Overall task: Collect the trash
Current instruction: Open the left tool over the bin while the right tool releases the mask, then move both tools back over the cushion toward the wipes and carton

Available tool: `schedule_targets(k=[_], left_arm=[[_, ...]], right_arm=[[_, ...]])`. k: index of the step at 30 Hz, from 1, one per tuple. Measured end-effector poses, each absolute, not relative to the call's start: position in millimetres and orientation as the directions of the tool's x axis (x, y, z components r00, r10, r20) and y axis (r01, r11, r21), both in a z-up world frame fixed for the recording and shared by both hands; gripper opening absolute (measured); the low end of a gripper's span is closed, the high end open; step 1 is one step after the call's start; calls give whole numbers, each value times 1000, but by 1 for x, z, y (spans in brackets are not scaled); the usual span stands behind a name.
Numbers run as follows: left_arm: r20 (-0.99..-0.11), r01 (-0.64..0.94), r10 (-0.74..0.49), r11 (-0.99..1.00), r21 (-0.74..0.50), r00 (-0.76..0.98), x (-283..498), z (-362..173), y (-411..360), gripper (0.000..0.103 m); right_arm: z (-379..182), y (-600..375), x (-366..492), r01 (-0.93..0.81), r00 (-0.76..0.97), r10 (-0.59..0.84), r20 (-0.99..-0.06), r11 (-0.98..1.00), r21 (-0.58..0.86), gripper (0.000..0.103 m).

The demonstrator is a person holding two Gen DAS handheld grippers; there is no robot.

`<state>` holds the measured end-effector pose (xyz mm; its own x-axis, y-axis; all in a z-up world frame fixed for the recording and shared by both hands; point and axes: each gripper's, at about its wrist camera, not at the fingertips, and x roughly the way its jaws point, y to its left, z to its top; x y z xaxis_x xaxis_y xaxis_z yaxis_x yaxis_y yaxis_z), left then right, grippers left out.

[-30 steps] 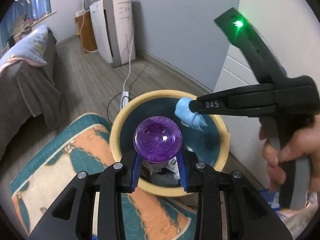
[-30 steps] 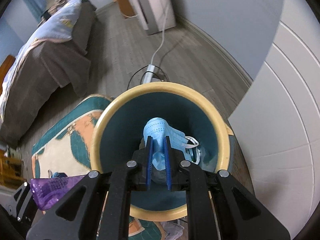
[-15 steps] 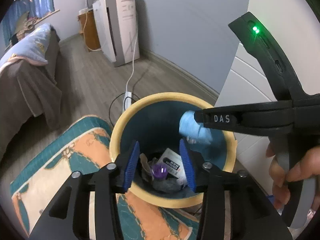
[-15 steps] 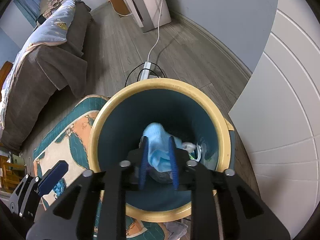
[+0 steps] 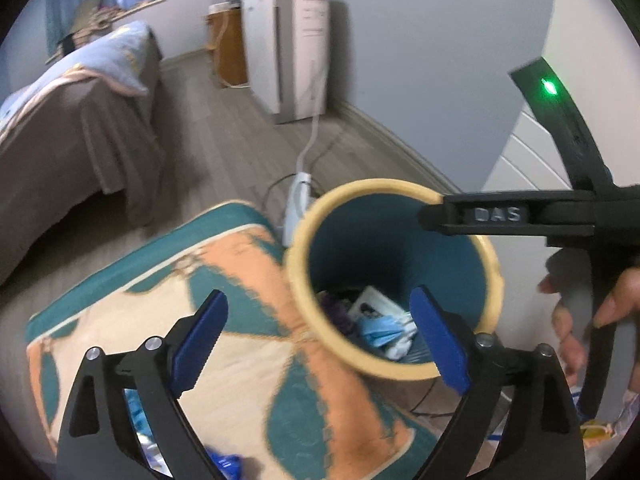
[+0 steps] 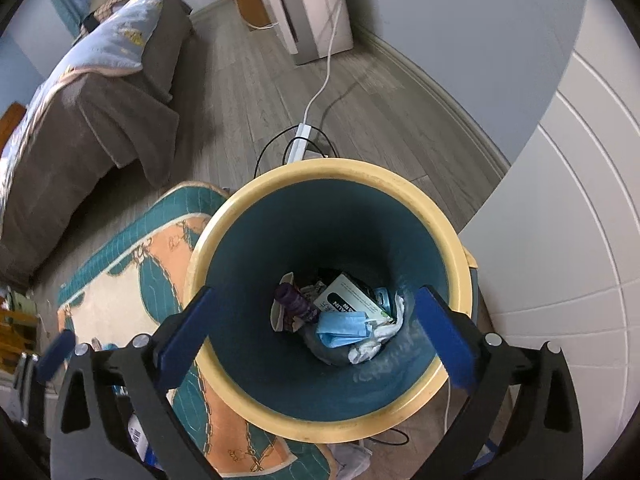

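Drop step complete: face mask [image 6: 344,330] and purple bottle [image 6: 294,300] lying in bin [image 6: 320,176] among other trash. Left gripper [image 5: 316,338] and right gripper [image 6: 314,332] spread wide, empty. Next: locate remaining litter on rug [image 5: 224,272], approach with jaws wide.

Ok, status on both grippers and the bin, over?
Left gripper open, empty. Right gripper open, empty, over bin. Mask and purple bottle in bin. Nothing in the way.

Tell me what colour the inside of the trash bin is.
Dark teal inside the trash bin, with a pale yellow rim; clearest in the right wrist view.
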<state>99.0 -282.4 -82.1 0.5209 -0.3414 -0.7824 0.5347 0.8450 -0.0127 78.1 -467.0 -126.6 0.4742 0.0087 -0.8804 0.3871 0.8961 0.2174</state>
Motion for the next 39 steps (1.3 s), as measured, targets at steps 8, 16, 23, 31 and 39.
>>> schedule_targets(k=[8, 16, 23, 31, 39], left_arm=[[-784, 415, -269, 909, -17, 559, 97, -62, -206, 94], [-768, 342, -205, 940, 19, 607, 73, -37, -136, 95], [-757, 258, -156, 966, 17, 634, 53, -29, -72, 95], [-747, 206, -131, 979, 7, 651, 45, -43, -37, 96], [-786, 192, -111, 981, 10, 608, 60, -65, -18, 96]], right_arm=[[-101, -433, 69, 331, 504, -23, -864, 929, 168, 97], [-68, -380, 41, 262, 572, -7, -820, 949, 175, 97], [-70, -326, 25, 183, 578, 27, -816, 970, 161, 97], [-91, -276, 24, 94, 549, -19, -836, 995, 40, 97], [-125, -243, 37, 66, 476, 7, -879, 997, 44, 97]])
